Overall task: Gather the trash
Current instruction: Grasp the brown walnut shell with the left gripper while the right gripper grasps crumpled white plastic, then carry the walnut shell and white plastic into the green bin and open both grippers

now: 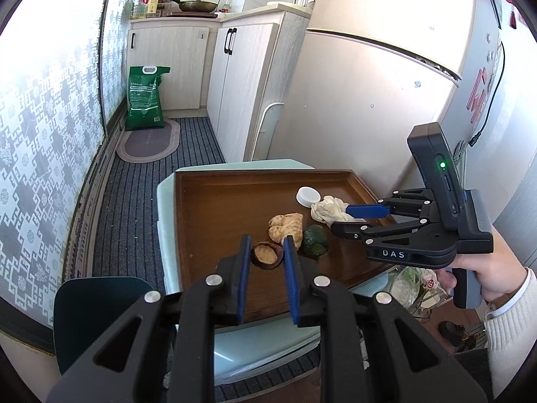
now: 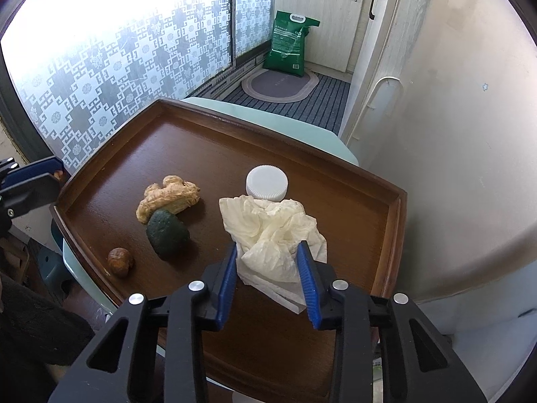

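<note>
Left gripper (image 1: 266, 247), jaws spread around a brown nut-shell half (image 1: 266, 252), and right gripper (image 2: 268, 262), jaws spread around a crumpled white tissue (image 2: 275, 231), work over a brown wooden tray (image 2: 369, 198) holding a ginger root (image 2: 167, 198), a dark green peel (image 2: 167, 231) and a white ribbed cap (image 2: 266, 186).

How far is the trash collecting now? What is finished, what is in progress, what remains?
Nothing looks collected yet: all five pieces lie on the wooden tray. In hand: the right gripper has open jaws around the crumpled tissue; the left gripper has open jaws either side of the brown nutshell. Left: the white cap, ginger root and dark green peel.
</note>
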The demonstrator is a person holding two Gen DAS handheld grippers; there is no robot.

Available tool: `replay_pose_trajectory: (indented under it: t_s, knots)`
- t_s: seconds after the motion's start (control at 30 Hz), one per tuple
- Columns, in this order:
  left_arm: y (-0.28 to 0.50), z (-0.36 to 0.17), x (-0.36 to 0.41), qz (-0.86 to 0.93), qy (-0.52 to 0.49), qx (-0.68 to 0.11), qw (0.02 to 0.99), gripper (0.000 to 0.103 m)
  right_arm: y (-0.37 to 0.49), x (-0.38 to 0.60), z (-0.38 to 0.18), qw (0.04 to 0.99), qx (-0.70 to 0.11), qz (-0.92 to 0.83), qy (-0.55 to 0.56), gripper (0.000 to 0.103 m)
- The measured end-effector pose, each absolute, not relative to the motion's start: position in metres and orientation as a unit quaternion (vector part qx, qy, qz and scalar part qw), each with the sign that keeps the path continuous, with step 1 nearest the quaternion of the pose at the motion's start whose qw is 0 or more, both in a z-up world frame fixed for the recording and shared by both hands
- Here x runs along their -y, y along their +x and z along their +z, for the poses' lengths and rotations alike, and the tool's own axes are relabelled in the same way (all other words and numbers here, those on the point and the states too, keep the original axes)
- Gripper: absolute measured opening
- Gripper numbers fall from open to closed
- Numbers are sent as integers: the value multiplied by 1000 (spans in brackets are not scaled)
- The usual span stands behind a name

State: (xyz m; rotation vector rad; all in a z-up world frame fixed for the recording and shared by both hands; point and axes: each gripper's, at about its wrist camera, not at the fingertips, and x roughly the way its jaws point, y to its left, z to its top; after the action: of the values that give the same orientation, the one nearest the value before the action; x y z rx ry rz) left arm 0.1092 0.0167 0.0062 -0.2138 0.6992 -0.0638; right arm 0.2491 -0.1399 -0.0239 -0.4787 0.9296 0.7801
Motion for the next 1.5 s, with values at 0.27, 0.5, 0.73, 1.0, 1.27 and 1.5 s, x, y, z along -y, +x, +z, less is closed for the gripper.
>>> replay_pose_trajectory:
  t_s: [0.27, 0.5, 0.73, 1.0, 1.27, 1.5]
  knots:
    - [92, 15, -36, -15, -111, -329, 938, 21, 247, 128, -17, 799, -426, 360, -225, 15]
    - [76, 22, -58, 3, -118, -317, 941, 21, 244, 122, -6, 803, -418, 361, -223, 10]
    - [68, 23, -77, 21, -127, -316, 940, 21, 237, 113, 15, 814, -396, 369, -213, 10]
    - [56, 22, -99, 46, -132, -317, 938, 21, 227, 91, 22, 806, -391, 394, -206, 10]
    - [42, 18, -123, 72, -137, -319, 935, 21, 206, 60, 32, 796, -377, 425, -210, 10]
    - [33, 10, -145, 95, -143, -324, 930, 21, 190, 30, 36, 783, -375, 452, -207, 10]
